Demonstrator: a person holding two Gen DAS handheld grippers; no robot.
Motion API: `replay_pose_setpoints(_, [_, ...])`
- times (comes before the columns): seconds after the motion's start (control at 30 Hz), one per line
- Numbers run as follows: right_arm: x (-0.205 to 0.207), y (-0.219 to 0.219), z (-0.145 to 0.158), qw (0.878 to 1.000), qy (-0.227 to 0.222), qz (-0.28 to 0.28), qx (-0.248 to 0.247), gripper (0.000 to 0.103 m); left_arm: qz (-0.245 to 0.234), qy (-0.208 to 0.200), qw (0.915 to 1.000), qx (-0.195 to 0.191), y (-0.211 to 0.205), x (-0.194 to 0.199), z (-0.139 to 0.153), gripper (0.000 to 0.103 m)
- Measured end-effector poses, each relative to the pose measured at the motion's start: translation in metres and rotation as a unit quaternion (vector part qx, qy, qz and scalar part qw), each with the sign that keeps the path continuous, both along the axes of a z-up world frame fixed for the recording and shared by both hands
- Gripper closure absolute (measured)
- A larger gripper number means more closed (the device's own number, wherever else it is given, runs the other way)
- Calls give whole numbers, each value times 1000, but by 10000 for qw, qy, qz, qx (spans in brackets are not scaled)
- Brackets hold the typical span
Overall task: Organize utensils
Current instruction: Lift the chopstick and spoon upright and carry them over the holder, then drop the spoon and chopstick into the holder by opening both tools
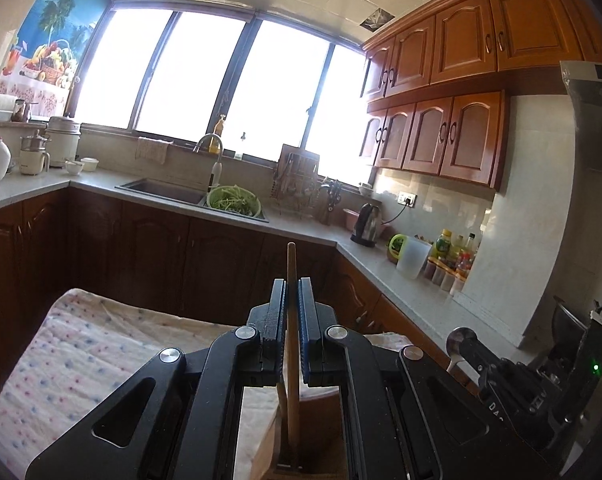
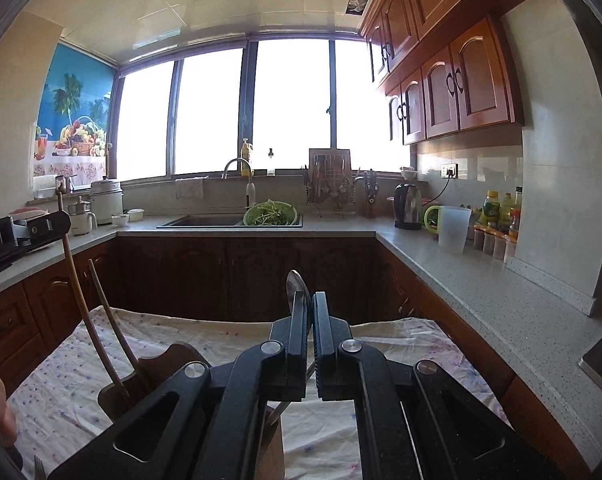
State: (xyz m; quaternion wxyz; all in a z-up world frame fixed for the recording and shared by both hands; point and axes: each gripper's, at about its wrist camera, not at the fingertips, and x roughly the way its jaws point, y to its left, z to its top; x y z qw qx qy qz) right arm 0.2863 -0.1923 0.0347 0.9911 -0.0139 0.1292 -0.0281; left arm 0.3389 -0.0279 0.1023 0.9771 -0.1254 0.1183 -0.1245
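My left gripper [image 1: 292, 284] is shut on a wooden chopstick [image 1: 292, 264] held upright, its lower end in a wooden utensil holder [image 1: 317, 440] below. My right gripper [image 2: 311, 300] is shut on a metal spoon [image 2: 295, 282], bowl up, handle running down toward the wooden holder [image 2: 149, 376]. In the right wrist view the left gripper [image 2: 41, 226] shows at the left, holding the chopstick [image 2: 75, 280]; a second chopstick [image 2: 109, 320] stands tilted in the holder. The right gripper shows at lower right of the left wrist view [image 1: 461, 340].
A dotted cloth [image 2: 221, 336] covers the table under the holder. A fork [image 2: 40, 466] lies at the lower left. Counters run around with a sink [image 2: 205, 220], green colander [image 2: 270, 212], kettle [image 2: 408, 204], plastic jug [image 2: 453, 228] and bottles [image 2: 501, 216].
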Motion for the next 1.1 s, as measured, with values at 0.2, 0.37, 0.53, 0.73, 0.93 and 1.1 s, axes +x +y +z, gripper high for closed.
replay_pose_setpoints(0.2, [-4, 9, -24, 9999, 113, 81, -40, 101, -108, 273, 9996, 57, -5, 0, -29, 98])
replay_pose_setpoints(0.37, [-7, 12, -36, 9992, 334, 194, -104, 101, -181, 355, 9990, 208, -5, -7, -38, 97])
replay_pose_setpoints(0.53, [-6, 6, -41, 9984, 514, 217, -70, 101, -254, 410, 9981, 374, -6, -8, -35, 96])
replay_pose_setpoints(0.73, [-4, 3, -39, 9976, 643, 254, -41, 100, -282, 461, 9976, 435, -7, -7, -32, 96])
replay_pose_setpoints(0.93, [-1, -2, -39, 9967, 746, 296, 102, 98, -250, 537, 9972, 455, -7, -5, -32, 89])
replay_pose_setpoints(1.1, [-8, -7, -36, 9971, 681, 268, 194, 72, -146, 615, 9973, 385, -1, -8, -35, 60])
